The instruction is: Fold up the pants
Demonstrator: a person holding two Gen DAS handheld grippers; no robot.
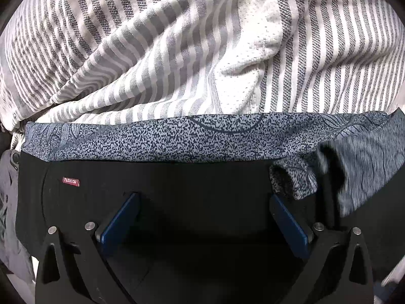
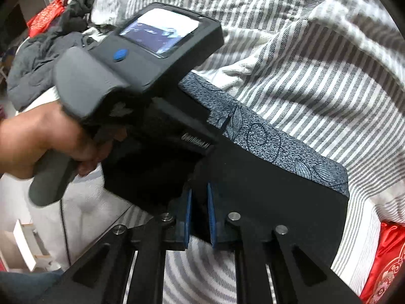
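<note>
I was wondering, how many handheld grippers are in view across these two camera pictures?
2. The left gripper hangs open over the black pants. The right gripper is closed on the pants' edge, beside the left one. Nothing suggests others are hidden.
</note>
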